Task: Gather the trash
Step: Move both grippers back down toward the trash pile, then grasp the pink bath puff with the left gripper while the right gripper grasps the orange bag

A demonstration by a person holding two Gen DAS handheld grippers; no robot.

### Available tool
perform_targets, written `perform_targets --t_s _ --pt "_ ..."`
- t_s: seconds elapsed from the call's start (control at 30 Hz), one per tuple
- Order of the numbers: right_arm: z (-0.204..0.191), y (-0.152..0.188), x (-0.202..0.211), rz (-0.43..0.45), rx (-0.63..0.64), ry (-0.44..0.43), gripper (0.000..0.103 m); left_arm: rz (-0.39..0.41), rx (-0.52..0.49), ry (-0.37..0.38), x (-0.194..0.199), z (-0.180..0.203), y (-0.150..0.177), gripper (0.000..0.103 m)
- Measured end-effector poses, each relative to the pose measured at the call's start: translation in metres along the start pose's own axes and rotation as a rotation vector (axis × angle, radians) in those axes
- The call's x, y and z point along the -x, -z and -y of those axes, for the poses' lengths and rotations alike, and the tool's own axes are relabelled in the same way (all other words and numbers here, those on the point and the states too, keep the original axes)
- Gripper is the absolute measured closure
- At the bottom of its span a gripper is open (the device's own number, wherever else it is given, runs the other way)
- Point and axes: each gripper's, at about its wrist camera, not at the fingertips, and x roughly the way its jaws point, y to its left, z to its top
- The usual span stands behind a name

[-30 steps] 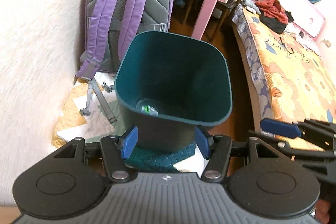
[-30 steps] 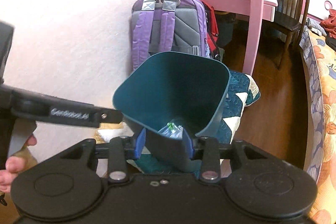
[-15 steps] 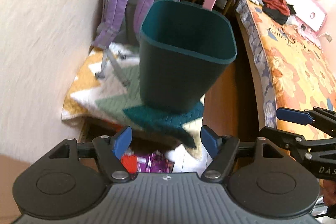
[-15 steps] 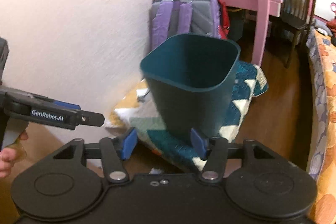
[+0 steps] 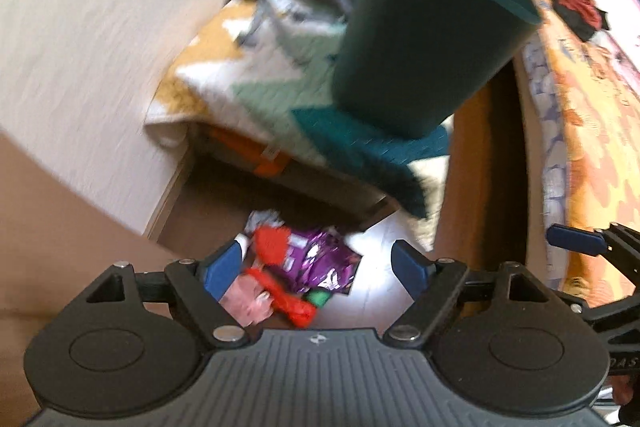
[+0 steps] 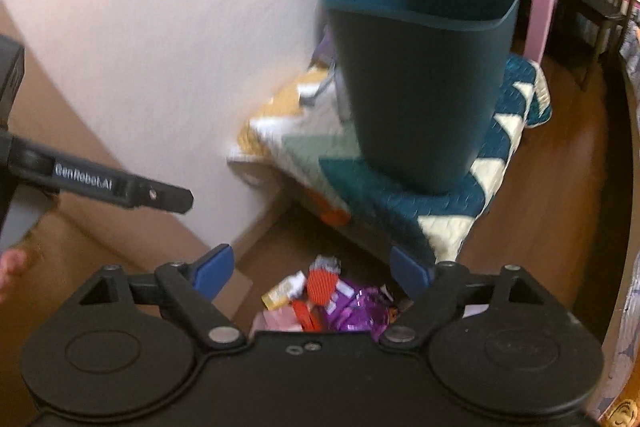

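Both grippers spread and empty over a pile of wrappers on the floor, near the teal bin.

Left wrist view: the left gripper [image 5: 318, 265] hangs with jaws wide apart, holding nothing, above the wrapper pile [image 5: 298, 273], a crinkled purple foil bag [image 5: 326, 259] beside red packets. The bin [image 5: 424, 39] stands farther off on a quilt [image 5: 256, 75]. Right wrist view: the right gripper [image 6: 310, 269] is likewise parted and empty; the same pile [image 6: 328, 297] lies near its jaws, with the bin [image 6: 420, 79] beyond. The foil looks light, soft and slippery, so pinching a raised crumpled fold should hold better than a flat face.
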Motion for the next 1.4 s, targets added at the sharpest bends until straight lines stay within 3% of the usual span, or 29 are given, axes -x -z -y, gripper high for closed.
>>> perform_targets --t_s 0.3,0.63,1.0,1.2,1.4 --pt "-0.011 0.062 -0.084 -0.131 0.045 -0.072 0.014 -0.092 0.041 -0.007 -0.095 -0.046 0.063 0.018" --pt "-0.007 0.137 -0.198 -0.209 0.143 -0.045 0.014 -0.184 0.077 -0.035 -0.227 -0.081 0.125 0.01" --pt "-0.004 0.206 -0.35 -0.273 0.342 -0.065 0.021 -0.296 0.101 -0.149 -0.381 -0.125 0.184 0.01" --pt "-0.006 0.241 -0.415 -0.328 0.473 -0.091 0.026 -0.317 0.165 -0.153 -0.429 -0.146 0.199 0.009" --pt "0.001 0.265 -0.461 -0.356 0.477 -0.103 0.031 -0.276 0.273 -0.126 -0.458 -0.171 0.194 0.009"
